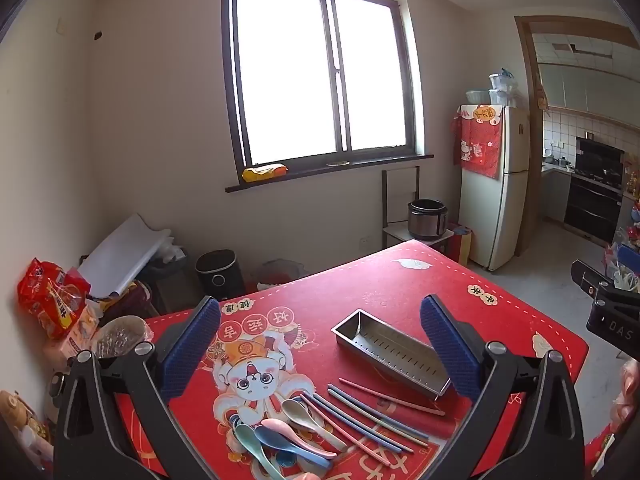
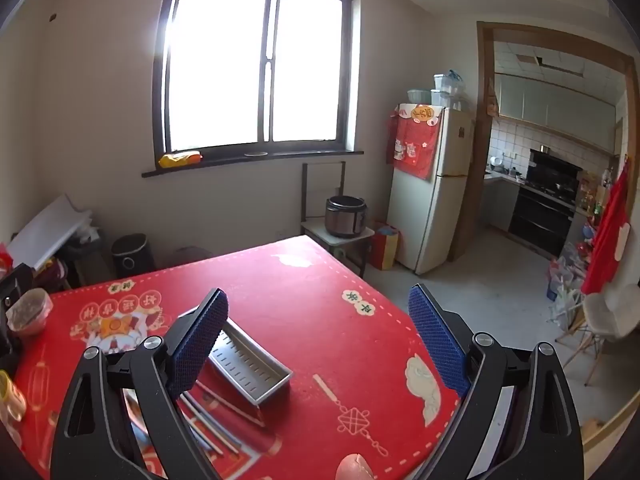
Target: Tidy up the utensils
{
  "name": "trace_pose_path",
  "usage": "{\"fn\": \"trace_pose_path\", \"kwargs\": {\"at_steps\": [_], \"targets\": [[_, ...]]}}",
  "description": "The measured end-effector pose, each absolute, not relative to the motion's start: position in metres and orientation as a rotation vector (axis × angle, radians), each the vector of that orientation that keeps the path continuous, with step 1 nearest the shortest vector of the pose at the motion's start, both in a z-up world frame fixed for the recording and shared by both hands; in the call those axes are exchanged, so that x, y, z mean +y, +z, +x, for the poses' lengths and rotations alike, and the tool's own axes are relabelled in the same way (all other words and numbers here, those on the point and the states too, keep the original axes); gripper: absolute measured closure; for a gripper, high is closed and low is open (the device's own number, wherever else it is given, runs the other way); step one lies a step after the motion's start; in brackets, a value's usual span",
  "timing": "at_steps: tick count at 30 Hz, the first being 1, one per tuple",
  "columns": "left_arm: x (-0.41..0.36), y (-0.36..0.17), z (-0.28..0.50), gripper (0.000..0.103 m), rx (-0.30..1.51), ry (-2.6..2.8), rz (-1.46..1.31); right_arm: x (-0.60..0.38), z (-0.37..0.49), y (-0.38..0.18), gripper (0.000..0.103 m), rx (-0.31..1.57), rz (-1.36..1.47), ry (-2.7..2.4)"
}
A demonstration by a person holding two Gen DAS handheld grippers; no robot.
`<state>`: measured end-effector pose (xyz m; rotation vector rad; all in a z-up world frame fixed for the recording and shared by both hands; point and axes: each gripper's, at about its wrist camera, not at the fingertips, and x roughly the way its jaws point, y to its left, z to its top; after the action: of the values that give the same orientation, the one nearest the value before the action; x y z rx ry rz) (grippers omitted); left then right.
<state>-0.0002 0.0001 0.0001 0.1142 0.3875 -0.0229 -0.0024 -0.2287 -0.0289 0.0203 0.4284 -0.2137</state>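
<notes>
Two tools, both spread wide with nothing between the pads, so you're basically at the starting line here.

Going from the left: your left tool hovers over the red bench, tipped down a bit. Right under it sit the spoons, a loose pile of pastel ones overlapping each other near the front edge. Just beside them, to the right, the chopsticks lie fanned out roughly parallel, one pink stick a little apart and almost touching the tray. The tray is a steel box with a slotted bottom, looks empty, sitting angled just behind the sticks.

Your right tool is further right, over bare bench, with the tray near its left pad.

Nothing's been sorted yet from what I can see. I'd guess the next move is dropping the left tool onto one spoon handle or a single stick. They're thin and flat on the bench, so come in low and pinch square.
</notes>
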Motion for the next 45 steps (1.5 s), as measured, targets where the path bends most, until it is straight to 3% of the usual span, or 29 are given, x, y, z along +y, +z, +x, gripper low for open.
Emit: {"fn": "trace_pose_path", "kwargs": {"at_steps": [45], "targets": [[0.0002,0.0040,0.0007,0.005,0.387,-0.028,0.118,-0.2342,-0.0055,-0.0264,0.014,0.425,0.027,-0.215]]}}
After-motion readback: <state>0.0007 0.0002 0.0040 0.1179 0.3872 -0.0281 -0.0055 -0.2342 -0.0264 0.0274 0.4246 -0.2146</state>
